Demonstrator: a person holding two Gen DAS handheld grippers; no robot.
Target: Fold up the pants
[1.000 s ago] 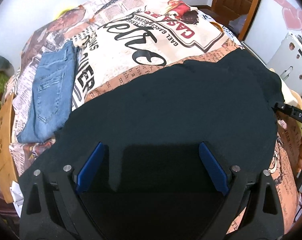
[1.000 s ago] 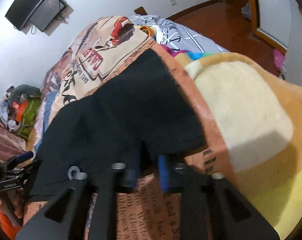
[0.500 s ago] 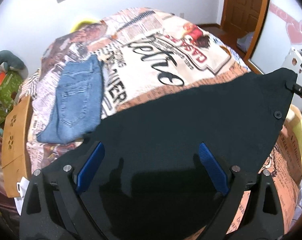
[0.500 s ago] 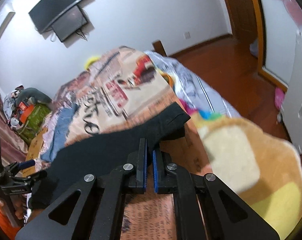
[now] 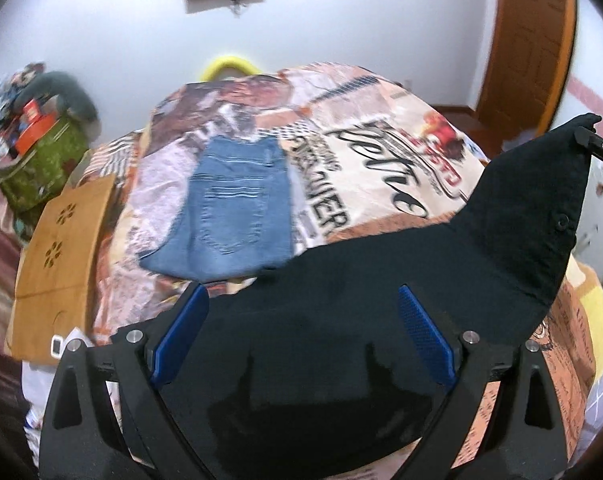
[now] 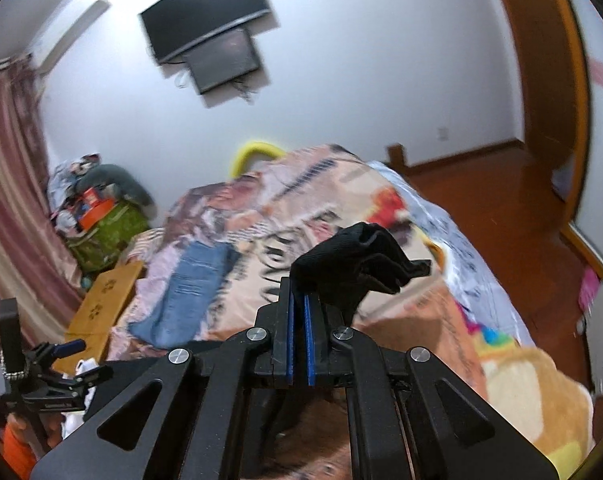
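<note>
The black pants (image 5: 421,280) lie across the near end of the bed, one corner lifted high at the right. My right gripper (image 6: 298,308) is shut on that corner, which bunches above the blue pads (image 6: 353,264); it shows in the left wrist view (image 5: 593,144) at the raised tip. My left gripper (image 5: 301,332) hangs over the near part of the pants, its blue pads (image 5: 425,332) wide apart and empty. It also shows in the right wrist view (image 6: 67,356) at the lower left.
Folded blue jeans (image 5: 233,208) lie on the printed bedspread (image 5: 381,160) beyond the pants. A brown cardboard box (image 5: 57,248) sits left of the bed, a green bag (image 5: 37,160) behind it. A yellow blanket (image 6: 533,392) lies at the right.
My right gripper has lifted the pants corner up off the bed, higher each frame. The left gripper stayed open and rose and tilted up, so the view looks further up the bed.
</note>
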